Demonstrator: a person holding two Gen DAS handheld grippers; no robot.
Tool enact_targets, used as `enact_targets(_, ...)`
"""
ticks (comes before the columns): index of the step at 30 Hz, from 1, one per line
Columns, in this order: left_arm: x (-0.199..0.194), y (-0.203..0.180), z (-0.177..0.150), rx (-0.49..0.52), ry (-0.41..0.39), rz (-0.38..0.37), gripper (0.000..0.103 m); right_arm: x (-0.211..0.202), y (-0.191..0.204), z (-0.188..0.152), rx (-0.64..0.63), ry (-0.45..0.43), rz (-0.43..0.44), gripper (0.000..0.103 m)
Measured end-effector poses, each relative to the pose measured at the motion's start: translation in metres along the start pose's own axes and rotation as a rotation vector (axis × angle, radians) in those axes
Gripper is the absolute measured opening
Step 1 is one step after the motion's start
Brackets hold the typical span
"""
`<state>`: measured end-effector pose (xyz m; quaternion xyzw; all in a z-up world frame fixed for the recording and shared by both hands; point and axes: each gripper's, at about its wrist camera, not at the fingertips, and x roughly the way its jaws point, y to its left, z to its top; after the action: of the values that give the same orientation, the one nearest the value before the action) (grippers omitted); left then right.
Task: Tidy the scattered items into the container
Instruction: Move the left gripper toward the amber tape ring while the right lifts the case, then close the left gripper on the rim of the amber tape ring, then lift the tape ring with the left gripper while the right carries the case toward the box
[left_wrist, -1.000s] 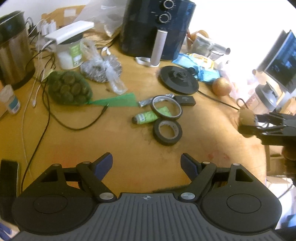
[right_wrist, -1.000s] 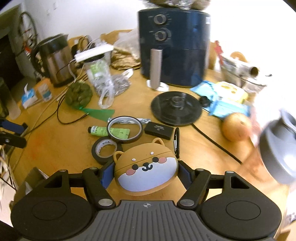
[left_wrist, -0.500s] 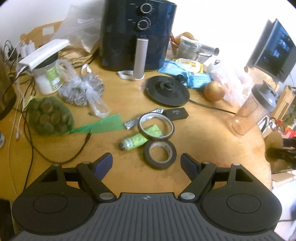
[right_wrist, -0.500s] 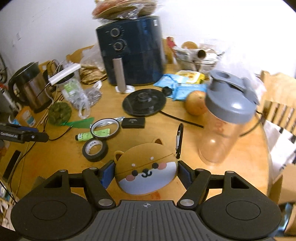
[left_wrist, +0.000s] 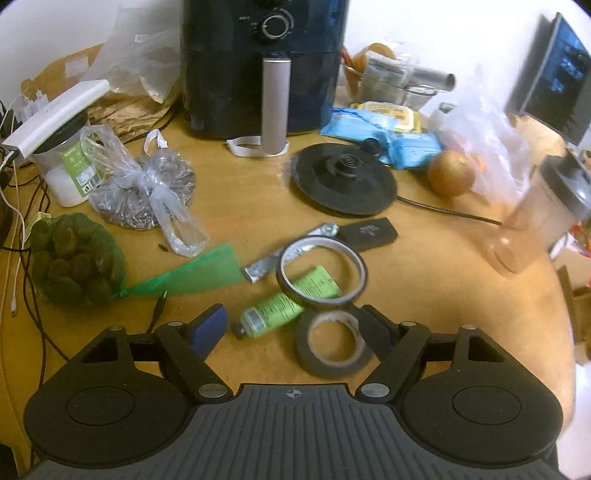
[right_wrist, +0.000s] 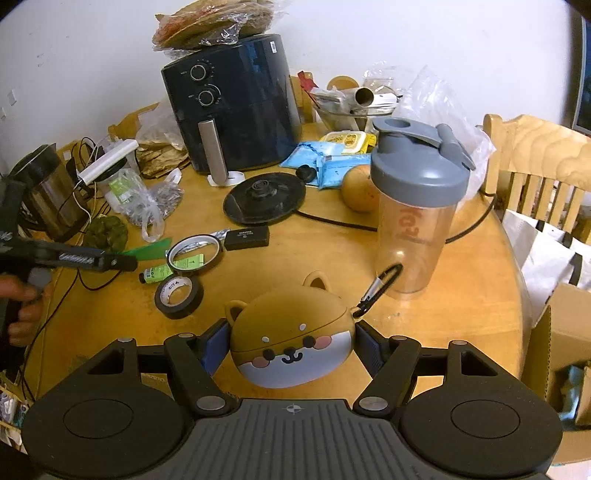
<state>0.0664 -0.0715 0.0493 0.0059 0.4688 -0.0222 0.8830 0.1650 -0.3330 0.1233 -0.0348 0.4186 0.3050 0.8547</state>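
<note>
My right gripper (right_wrist: 291, 341) is shut on a brown-and-white dog-face case (right_wrist: 291, 341) with a carabiner (right_wrist: 378, 286), held above the table's front edge. My left gripper (left_wrist: 295, 328) is open and empty, low over a black tape roll (left_wrist: 334, 343), a green tube (left_wrist: 286, 304) and a thin clear-edged tape ring (left_wrist: 321, 277). The left gripper also shows from the side in the right wrist view (right_wrist: 107, 263). A small black box (left_wrist: 367, 233) and a foil sachet (left_wrist: 288, 254) lie just beyond. A cardboard box (right_wrist: 565, 350) stands off the table at the right.
A dark air fryer (left_wrist: 262, 62), a kettle base (left_wrist: 343, 179) with its cord, a shaker bottle (right_wrist: 415, 210), an onion (left_wrist: 450, 177), a green net bag (left_wrist: 72, 260), a plastic bag (left_wrist: 147, 192), a kettle (right_wrist: 48, 195) and a wooden chair (right_wrist: 539, 166) surround the area.
My left gripper has moved forward and down toward the tape rolls and tube. My right gripper has drawn back and turned right with the dog case; the cardboard box has come into view.
</note>
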Motion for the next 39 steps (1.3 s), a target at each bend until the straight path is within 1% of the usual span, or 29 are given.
enact_targets(1, 0.005, 0.001, 0.002, -0.006, 0.008, 0.005, 0.066, 0.0, -0.001, -0.001, 0.004, 0.002, -0.002, 0.073)
enact_targets(3, 0.016, 0.003, 0.007, -0.022, 0.024, 0.011, 0.064, -0.001, -0.002, -0.004, 0.011, 0.004, -0.007, 0.073)
enact_targets(5, 0.027, 0.005, 0.012, -0.037, 0.032, 0.015, 0.056, -0.002, -0.003, -0.006, 0.015, 0.008, -0.011, 0.073)
enact_targets(6, 0.032, 0.005, 0.014, -0.042, 0.036, 0.018, 0.054, -0.002, -0.004, -0.007, 0.017, 0.01, -0.012, 0.073)
enact_targets(7, 0.037, 0.006, 0.016, -0.047, 0.043, 0.023, 0.052, -0.002, -0.005, -0.007, 0.02, 0.011, -0.014, 0.073)
enact_targets(9, 0.048, 0.006, 0.021, -0.06, 0.061, 0.038, 0.052, -0.002, -0.006, -0.008, 0.025, 0.013, -0.018, 0.073)
enact_targets(12, 0.059, 0.007, 0.025, -0.068, 0.077, 0.052, 0.047, -0.004, -0.008, -0.009, 0.031, 0.011, -0.024, 0.073)
enact_targets(15, 0.069, 0.007, 0.028, -0.067, 0.101, 0.051, 0.041, -0.006, -0.01, -0.01, 0.036, 0.007, -0.029, 0.073)
enact_targets(16, 0.072, 0.007, 0.028, -0.068, 0.106, 0.049, 0.037, -0.007, -0.011, -0.01, 0.037, 0.007, -0.031, 0.073)
enact_targets(18, 0.077, 0.008, 0.029, -0.073, 0.117, 0.045, 0.035, -0.008, -0.013, -0.011, 0.043, 0.009, -0.036, 0.073)
enact_targets(19, 0.08, 0.008, 0.03, -0.074, 0.122, 0.048, 0.032, -0.008, -0.013, -0.012, 0.045, 0.01, -0.038, 0.073)
enact_targets(20, 0.082, 0.008, 0.03, -0.076, 0.13, 0.049, 0.026, -0.009, -0.014, -0.012, 0.048, 0.01, -0.04, 0.073)
enact_targets(23, 0.085, 0.009, 0.031, -0.093, 0.135, 0.031, 0.015, -0.009, -0.017, -0.013, 0.055, 0.011, -0.046, 0.073)
enact_targets(25, 0.086, 0.009, 0.032, -0.1, 0.142, 0.024, 0.013, -0.01, -0.019, -0.013, 0.057, 0.009, -0.05, 0.073)
enact_targets(27, 0.085, 0.009, 0.033, -0.105, 0.136, 0.015, 0.009, -0.011, -0.019, -0.013, 0.057, 0.005, -0.051, 0.073)
enact_targets(29, 0.083, 0.009, 0.034, -0.101, 0.13, -0.001, 0.009, -0.012, -0.02, -0.013, 0.055, 0.001, -0.051, 0.073)
enact_targets(33, 0.074, 0.008, 0.034, -0.095, 0.102, -0.007, 0.009, -0.013, -0.019, -0.011, 0.048, -0.008, -0.046, 0.073)
enact_targets(39, 0.054, 0.007, 0.035, -0.101, 0.063, -0.038, 0.009, -0.014, -0.015, -0.01, 0.028, -0.015, -0.033, 0.073)
